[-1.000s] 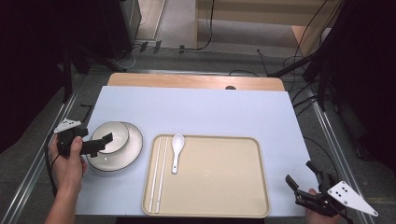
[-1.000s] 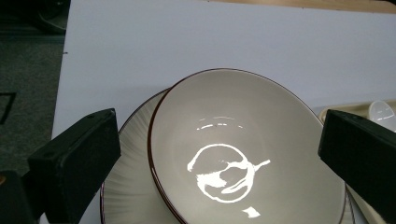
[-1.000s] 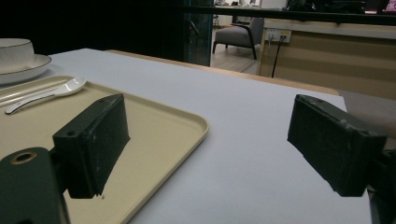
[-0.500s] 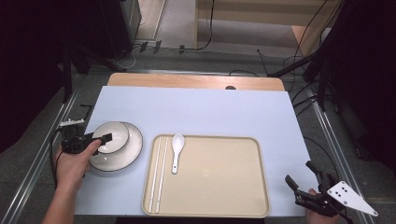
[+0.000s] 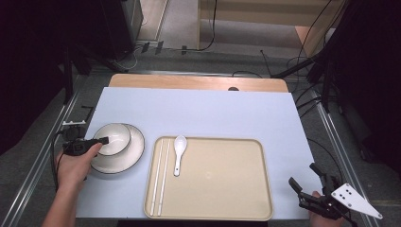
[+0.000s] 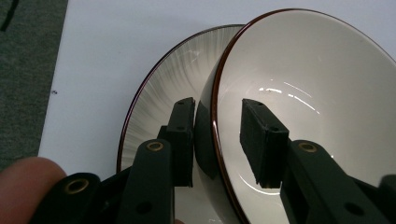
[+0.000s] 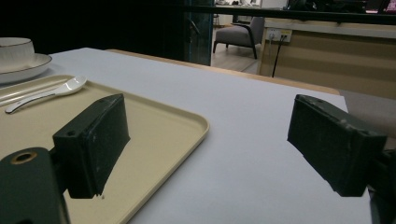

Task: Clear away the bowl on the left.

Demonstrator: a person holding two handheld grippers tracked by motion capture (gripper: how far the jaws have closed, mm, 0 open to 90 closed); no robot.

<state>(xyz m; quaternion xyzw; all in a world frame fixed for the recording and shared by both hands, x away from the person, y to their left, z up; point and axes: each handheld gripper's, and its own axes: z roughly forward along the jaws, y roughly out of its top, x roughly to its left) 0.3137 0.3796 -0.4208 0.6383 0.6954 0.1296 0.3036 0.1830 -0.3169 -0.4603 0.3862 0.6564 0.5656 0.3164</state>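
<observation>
Jaws of the left gripper (image 5: pixel 103 140) had just been closing across the near rim of the bowl (image 5: pixel 113 138), which sat on the plate (image 5: pixel 135 153) left of the tray (image 5: pixel 222 179) on the pale blue table (image 5: pixel 198 111). Left gripper view showed one jaw outside the bowl (image 6: pixel 303 93) wall and one inside, a gap remaining at the inner pad. Right gripper view showed the right gripper (image 7: pixel 205 154) wide open and empty at the tray (image 7: pixel 154 140) corner, a chair (image 7: pixel 236 35) behind.
</observation>
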